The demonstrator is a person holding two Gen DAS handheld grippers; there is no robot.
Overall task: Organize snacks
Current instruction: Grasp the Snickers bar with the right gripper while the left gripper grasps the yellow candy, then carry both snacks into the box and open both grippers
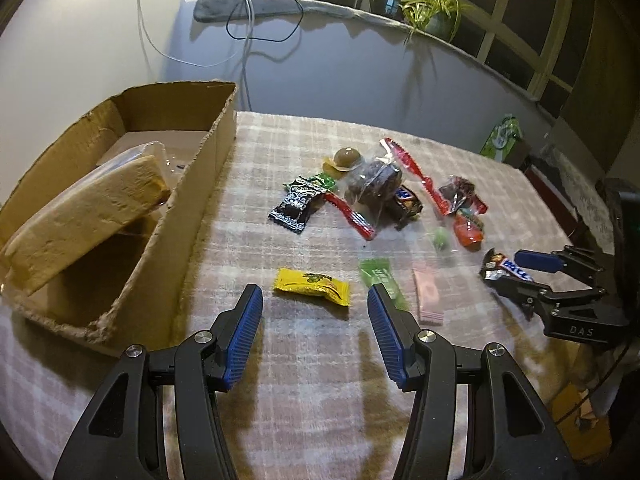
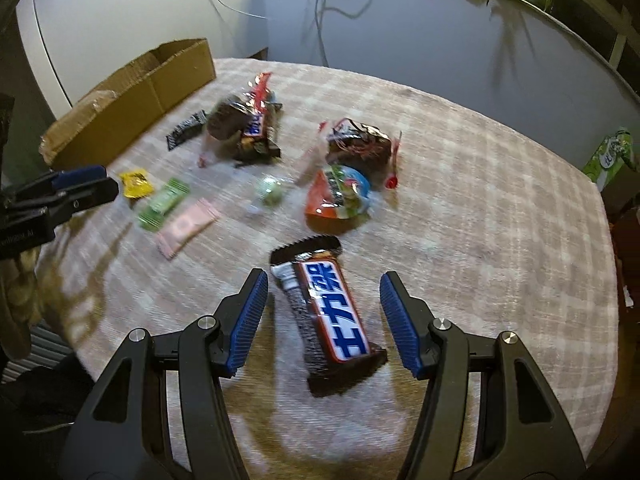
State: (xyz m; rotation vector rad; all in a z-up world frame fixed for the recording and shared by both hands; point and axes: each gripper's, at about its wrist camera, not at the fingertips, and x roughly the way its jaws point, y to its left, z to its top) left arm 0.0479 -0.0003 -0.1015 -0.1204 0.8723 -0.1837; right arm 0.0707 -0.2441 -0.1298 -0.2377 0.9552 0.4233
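Right gripper (image 2: 324, 316), fingers open, straddles the chocolate bar (image 2: 326, 312) lying askew near the tabletop's (image 2: 500, 208) right edge, and closing off-axis could twist it free; left gripper (image 1: 316, 320), fingers open, hovers near the yellow candy (image 1: 312, 286) beside the cardboard box (image 1: 192, 216).

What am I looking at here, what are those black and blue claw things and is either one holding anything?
Those are two hand-held grippers, each carrying its own wide-angle camera that looks out along its blue-padded fingers. One picture comes from the left gripper, the other from the right gripper. Both are open and hold nothing. On the checked tablecloth lie scattered snacks. A yellow candy packet sits just ahead of the left one, and a chocolate bar lies between the right one's fingers, not yet squeezed. The cardboard box to the left already holds a pale wrapped block, leaning tilted against its wall.
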